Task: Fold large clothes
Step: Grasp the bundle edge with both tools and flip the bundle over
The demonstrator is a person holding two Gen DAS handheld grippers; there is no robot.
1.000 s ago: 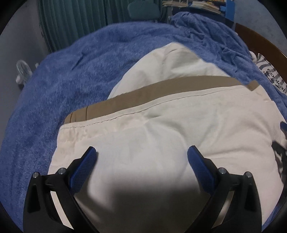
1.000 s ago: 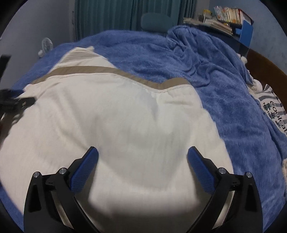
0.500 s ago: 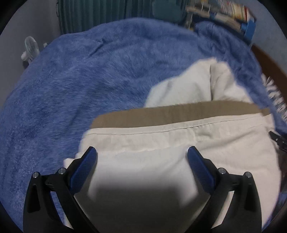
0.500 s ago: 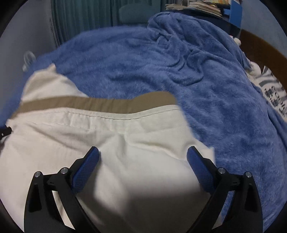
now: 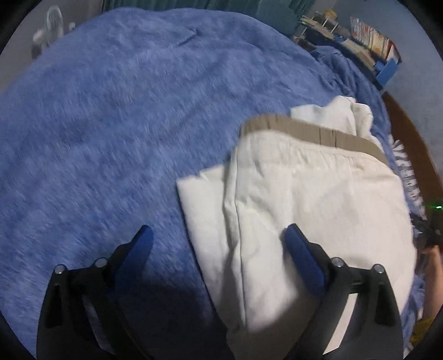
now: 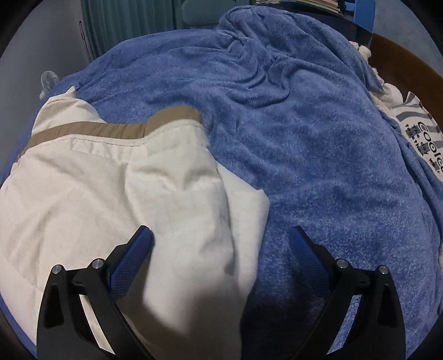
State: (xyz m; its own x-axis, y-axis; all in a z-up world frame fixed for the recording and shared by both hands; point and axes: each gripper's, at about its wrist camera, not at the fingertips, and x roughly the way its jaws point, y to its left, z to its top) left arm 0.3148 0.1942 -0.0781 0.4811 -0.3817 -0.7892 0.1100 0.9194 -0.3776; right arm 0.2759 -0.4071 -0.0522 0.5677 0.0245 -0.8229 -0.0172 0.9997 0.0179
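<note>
A cream garment point(image 5: 318, 199) with a tan waistband point(image 5: 313, 130) lies folded in layers on a blue fleece blanket point(image 5: 110, 124). My left gripper point(image 5: 218, 243) is open and empty, straddling the garment's left edge, its right fingertip point(image 5: 297, 243) over the cloth. In the right wrist view the same garment point(image 6: 97, 188) fills the left half, its tan waistband point(image 6: 110, 128) at the top. My right gripper point(image 6: 221, 246) is open and empty, straddling the garment's right edge, its left fingertip point(image 6: 138, 246) over the cloth.
The blanket point(image 6: 318, 152) is rumpled at the back right. A striped printed cloth point(image 6: 423, 130) lies at the right by a brown wooden bed frame point(image 6: 401, 52). A shelf of books point(image 5: 368, 41), teal curtains point(image 6: 124, 27) and a small fan point(image 5: 52, 22) stand beyond the bed.
Both grippers have spread outward, left to the left and right to the right, from over the garment's middle to its side edges. The garment now shows extra folded layers at both sides.
</note>
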